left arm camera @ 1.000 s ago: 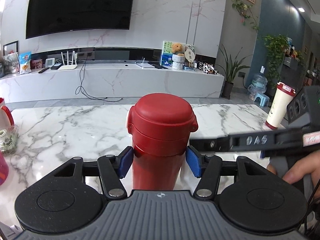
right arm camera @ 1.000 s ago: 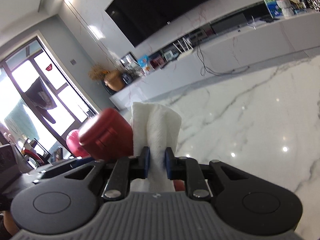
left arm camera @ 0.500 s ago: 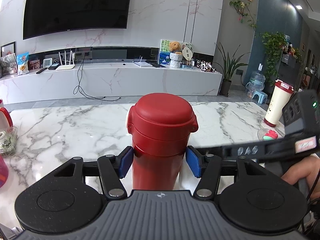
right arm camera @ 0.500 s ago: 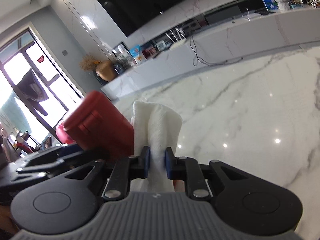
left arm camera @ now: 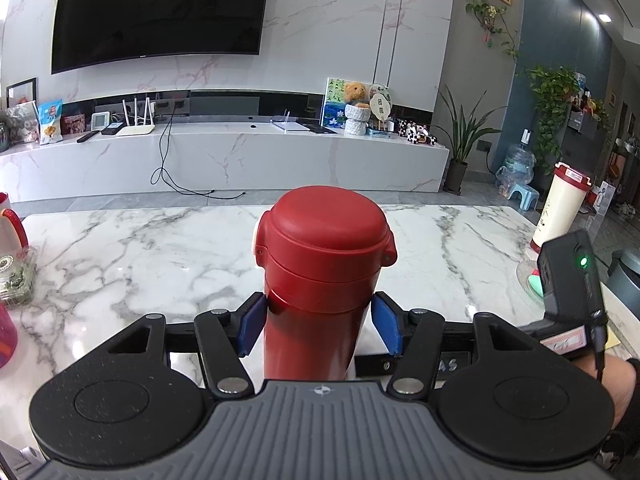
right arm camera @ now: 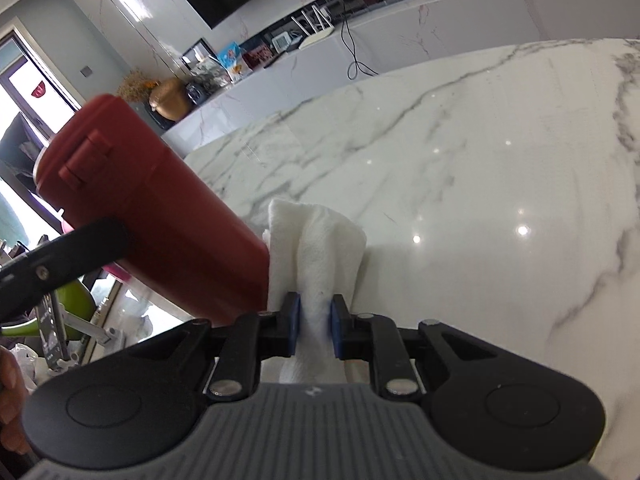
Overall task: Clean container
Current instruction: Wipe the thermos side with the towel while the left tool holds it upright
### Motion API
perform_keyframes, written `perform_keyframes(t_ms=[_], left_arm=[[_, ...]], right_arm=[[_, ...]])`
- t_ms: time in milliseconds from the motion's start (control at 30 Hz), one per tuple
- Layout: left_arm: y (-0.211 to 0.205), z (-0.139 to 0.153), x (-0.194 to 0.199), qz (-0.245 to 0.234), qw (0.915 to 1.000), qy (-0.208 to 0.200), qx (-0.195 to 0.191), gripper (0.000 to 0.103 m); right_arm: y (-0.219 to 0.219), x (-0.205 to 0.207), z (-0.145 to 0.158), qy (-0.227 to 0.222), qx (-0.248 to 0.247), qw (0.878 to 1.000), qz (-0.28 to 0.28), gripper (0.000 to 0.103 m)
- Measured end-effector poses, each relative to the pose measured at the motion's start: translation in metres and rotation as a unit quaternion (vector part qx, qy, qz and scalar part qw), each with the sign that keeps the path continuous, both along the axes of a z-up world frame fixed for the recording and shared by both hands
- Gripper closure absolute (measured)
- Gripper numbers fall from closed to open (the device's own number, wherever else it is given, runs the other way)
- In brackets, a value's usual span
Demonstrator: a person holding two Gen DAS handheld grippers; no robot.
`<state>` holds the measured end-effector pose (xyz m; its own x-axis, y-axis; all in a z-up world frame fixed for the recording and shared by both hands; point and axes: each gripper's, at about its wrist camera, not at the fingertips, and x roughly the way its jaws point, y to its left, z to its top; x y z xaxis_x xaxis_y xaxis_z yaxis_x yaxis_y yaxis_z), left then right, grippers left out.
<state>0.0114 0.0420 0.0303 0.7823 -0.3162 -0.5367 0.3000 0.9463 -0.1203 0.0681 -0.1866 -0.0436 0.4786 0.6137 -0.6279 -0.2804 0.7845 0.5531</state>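
Observation:
A red flask (left arm camera: pixel 326 264) with a closed flip lid stands upright between the blue pads of my left gripper (left arm camera: pixel 318 326), which is shut on its body over the white marble table (left arm camera: pixel 140 248). In the right wrist view the same red flask (right arm camera: pixel 160 208) leans across the left half of the frame. My right gripper (right arm camera: pixel 314 320) is shut on a folded white paper towel (right arm camera: pixel 320 240), whose left edge presses against the flask's lower side. The right gripper's black body (left arm camera: pixel 568 280) shows low at the flask's right in the left wrist view.
A white tumbler with a red lid (left arm camera: pixel 560 208) stands at the table's right edge, with a small dish (left arm camera: pixel 530 276) in front of it. At the left edge are a red-handled cup (left arm camera: pixel 10 224) and a clear plastic box (left arm camera: pixel 14 280). A person's hand (left arm camera: pixel 616 384) is at lower right.
The right gripper with the towel has slid down along the flask's side, from near the lid to the lower body. The left gripper keeps its hold on the flask.

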Motion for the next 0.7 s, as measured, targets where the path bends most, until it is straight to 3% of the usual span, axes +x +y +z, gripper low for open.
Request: perform_keyframes(t_ms=[300, 433, 700], left_arm=[[-0.012, 0.000, -0.007, 0.058, 0.9982, -0.008, -0.012, 0.041], [-0.022, -0.001, -0.011, 0.084, 0.9960, -0.028, 0.005, 0.041], [-0.025, -0.001, -0.009, 0.085, 0.9957, -0.032, 0.022, 0.045]], right_arm=[[0.004, 0.004, -0.002, 0.001, -0.003, 1.000, 0.000, 0.084], [0.004, 0.006, -0.003, 0.002, -0.001, 1.000, 0.000, 0.083], [0.004, 0.005, -0.002, 0.000, 0.001, 1.000, -0.001, 0.083]])
